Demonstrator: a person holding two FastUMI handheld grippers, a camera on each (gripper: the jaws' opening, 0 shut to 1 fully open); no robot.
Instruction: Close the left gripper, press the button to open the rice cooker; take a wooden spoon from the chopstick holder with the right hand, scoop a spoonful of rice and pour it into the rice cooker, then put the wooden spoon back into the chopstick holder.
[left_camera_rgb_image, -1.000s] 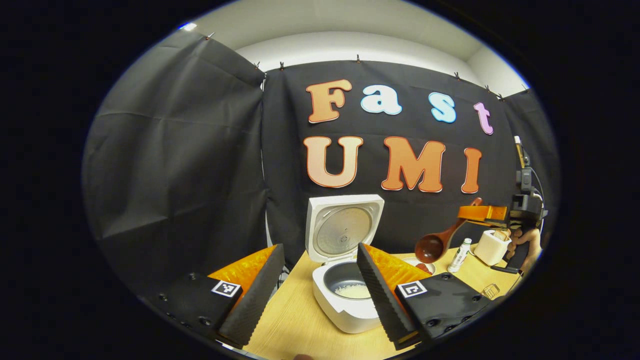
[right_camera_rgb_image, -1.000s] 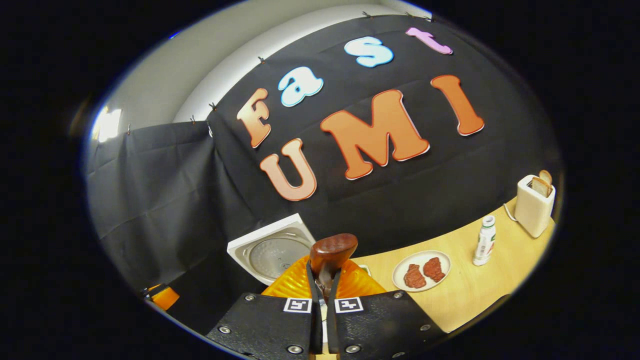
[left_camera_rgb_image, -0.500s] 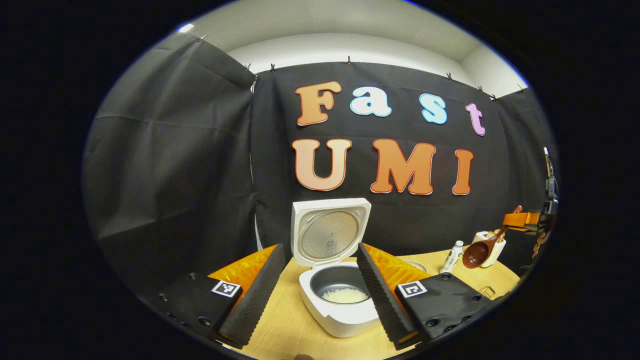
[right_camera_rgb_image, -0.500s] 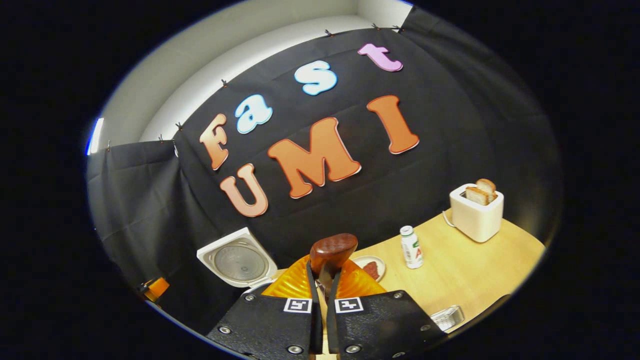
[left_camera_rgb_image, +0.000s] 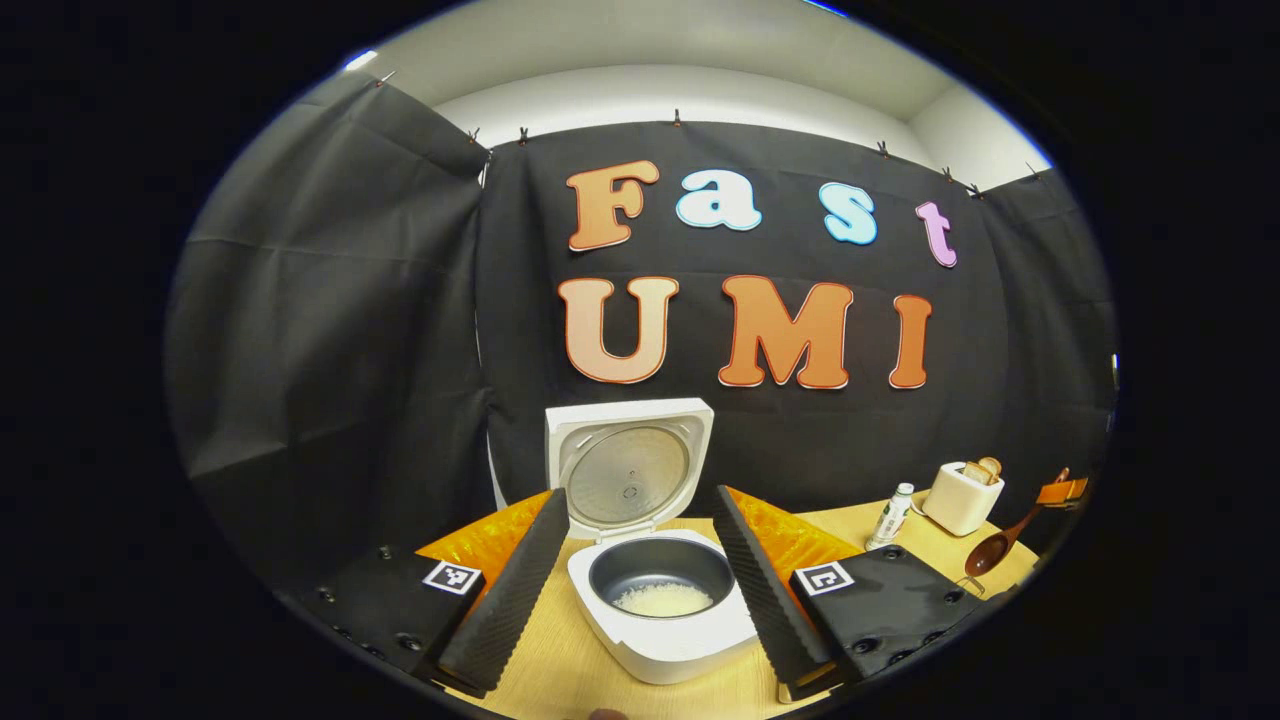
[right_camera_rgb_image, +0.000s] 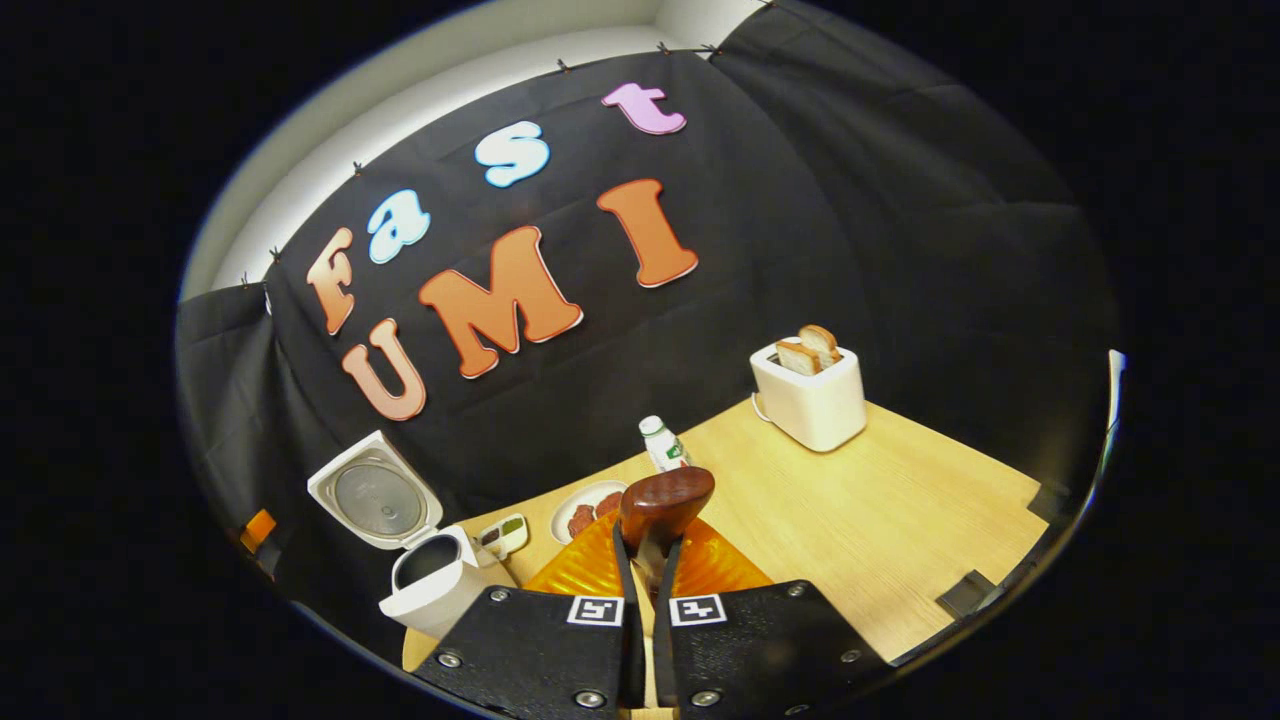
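Up front in the left gripper view, the left gripper (left_camera_rgb_image: 640, 580) hangs level over the table (left_camera_rgb_image: 560, 670), its jaws spread wide and holding nothing, framing the rice cooker (left_camera_rgb_image: 655, 610), whose lid stands upright and whose pot holds white rice (left_camera_rgb_image: 662, 599). Far right, the wooden spoon (left_camera_rgb_image: 1000, 540) slants bowl-down, near the toaster (left_camera_rgb_image: 962, 497) and bottle (left_camera_rgb_image: 889, 517).

Next, in the right gripper view, the right gripper (right_camera_rgb_image: 646, 560) is rolled sideways, so the table tilts. Its jaws are clenched on the wooden spoon (right_camera_rgb_image: 664, 505). The rice cooker (right_camera_rgb_image: 425, 585) sits low left, well apart; a plate (right_camera_rgb_image: 588, 510) lies just behind the spoon.
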